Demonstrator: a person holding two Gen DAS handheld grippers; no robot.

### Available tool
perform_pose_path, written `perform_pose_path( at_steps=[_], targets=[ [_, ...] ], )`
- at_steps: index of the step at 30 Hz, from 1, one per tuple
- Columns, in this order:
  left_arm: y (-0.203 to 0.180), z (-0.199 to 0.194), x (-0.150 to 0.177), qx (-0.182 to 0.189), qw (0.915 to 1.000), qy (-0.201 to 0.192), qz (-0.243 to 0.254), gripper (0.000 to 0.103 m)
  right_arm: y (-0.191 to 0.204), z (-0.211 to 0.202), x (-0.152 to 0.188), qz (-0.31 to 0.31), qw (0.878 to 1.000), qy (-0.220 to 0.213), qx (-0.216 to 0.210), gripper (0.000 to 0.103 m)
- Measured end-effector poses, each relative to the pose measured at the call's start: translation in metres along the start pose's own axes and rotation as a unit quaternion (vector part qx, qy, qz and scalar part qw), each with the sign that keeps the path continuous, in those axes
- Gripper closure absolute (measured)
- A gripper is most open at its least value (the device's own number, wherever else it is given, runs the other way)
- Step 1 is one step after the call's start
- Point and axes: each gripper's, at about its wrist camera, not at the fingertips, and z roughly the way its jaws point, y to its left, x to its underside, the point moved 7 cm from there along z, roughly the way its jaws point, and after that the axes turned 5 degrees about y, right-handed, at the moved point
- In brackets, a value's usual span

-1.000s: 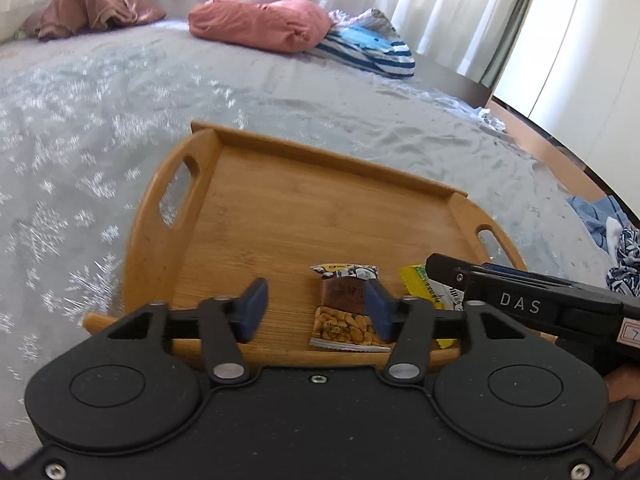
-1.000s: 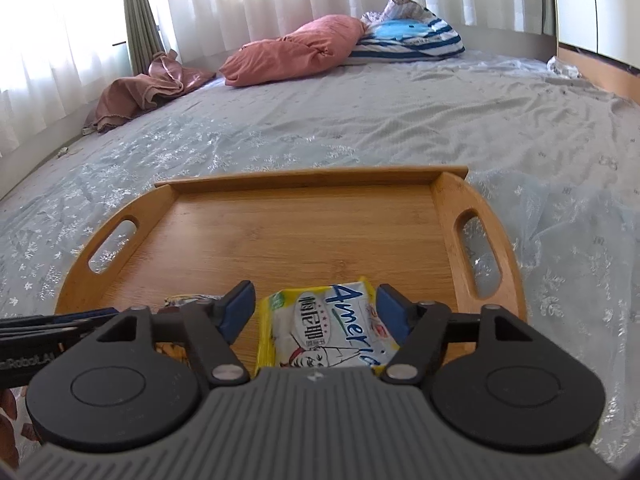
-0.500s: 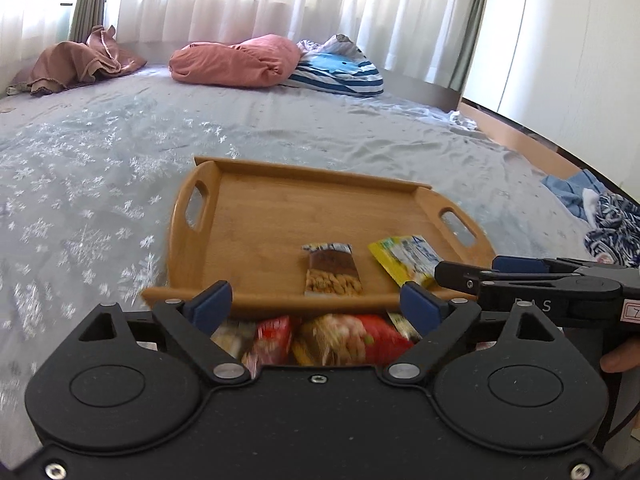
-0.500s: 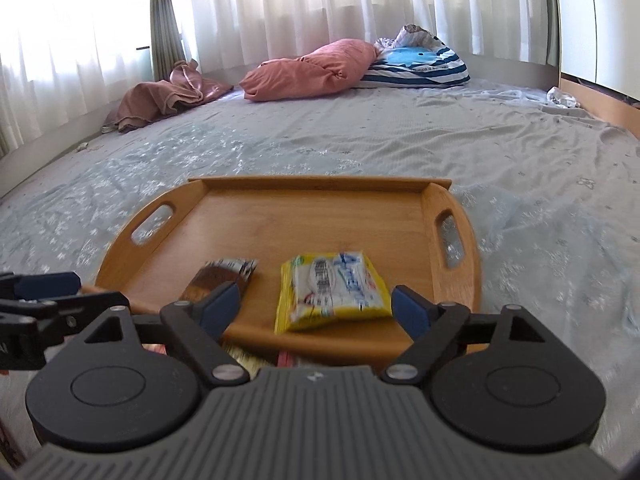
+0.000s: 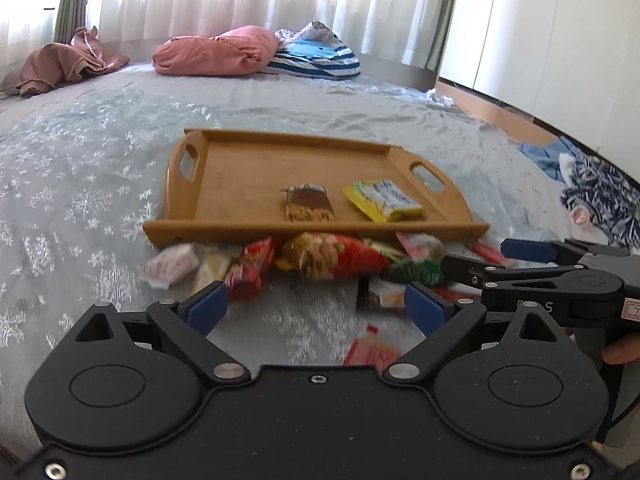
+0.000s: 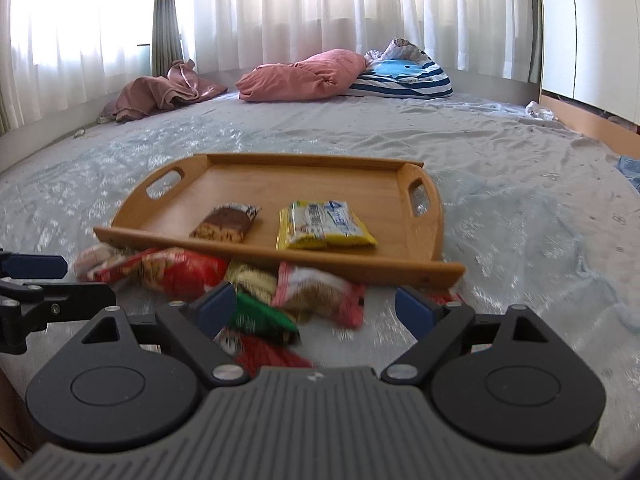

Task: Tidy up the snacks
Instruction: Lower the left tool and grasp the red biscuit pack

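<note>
A wooden tray (image 5: 240, 168) (image 6: 424, 270) lies on the bed. On it lie a brown nut bar packet (image 5: 308, 204) (image 6: 226, 222) and a yellow snack packet (image 5: 384, 200) (image 6: 324, 226). A pile of snack packets (image 5: 332, 258) (image 6: 180, 270) lies on the bedspread against the tray's near rim. My left gripper (image 5: 316, 306) is open and empty, just short of the pile. My right gripper (image 6: 316, 306) is open and empty above the pile; it also shows at the right of the left wrist view (image 5: 532, 264).
A pink pillow (image 5: 216, 56) (image 6: 304, 76), a striped blue cushion (image 5: 316, 56) (image 6: 404, 76) and brown cloth (image 5: 64, 64) (image 6: 160, 92) lie at the far end of the bed. Blue patterned clothes (image 5: 600, 188) lie at the right edge.
Both grippers have drawn back from the tray and opened wider, leaving the nut bar and the yellow packet on it. The snack pile in front of the tray has come into view.
</note>
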Motion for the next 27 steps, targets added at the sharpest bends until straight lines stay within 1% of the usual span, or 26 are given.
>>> perform_pose_path(
  at_steps=[3, 8, 14, 16, 18, 19, 21, 24, 27],
  targets=[
    [-0.002, 0.0, 0.01, -0.004, 0.9999, 0.01, 0.012, 0.008, 0.002, -0.002, 0.01, -0.011, 1.0, 0.004, 0.009, 0.009],
    [-0.006, 0.0, 0.019, 0.0, 0.9996, 0.021, 0.019, 0.008, 0.004, 0.0, 0.023, -0.025, 0.999, 0.016, 0.016, 0.009],
    [-0.013, 0.001, 0.029, 0.001, 0.999, 0.029, 0.034, 0.009, 0.001, 0.004, 0.033, -0.011, 0.999, 0.028, 0.014, 0.009],
    [-0.014, 0.001, 0.032, 0.003, 0.9989, 0.032, 0.034, 0.013, 0.0, 0.006, 0.035, -0.003, 0.999, 0.03, 0.009, 0.009],
    [-0.015, 0.002, 0.034, 0.007, 0.9987, 0.039, 0.031, 0.027, 0.0, 0.008, 0.037, 0.0, 0.999, 0.034, 0.008, 0.009],
    [-0.015, 0.002, 0.036, 0.01, 0.9986, 0.044, 0.028, 0.031, 0.001, 0.008, 0.037, 0.001, 0.999, 0.035, 0.007, 0.009],
    [-0.016, 0.003, 0.037, 0.019, 0.9982, 0.052, 0.022, 0.043, 0.002, 0.01, 0.039, 0.0, 0.999, 0.036, 0.007, 0.009],
    [-0.018, 0.003, 0.038, 0.025, 0.9978, 0.057, 0.023, 0.052, 0.004, 0.011, 0.039, -0.007, 0.999, 0.035, 0.011, 0.009],
    [-0.022, 0.004, 0.041, 0.027, 0.9974, 0.06, 0.029, 0.054, 0.004, 0.011, 0.038, -0.005, 0.999, 0.033, 0.009, 0.009]
  ],
)
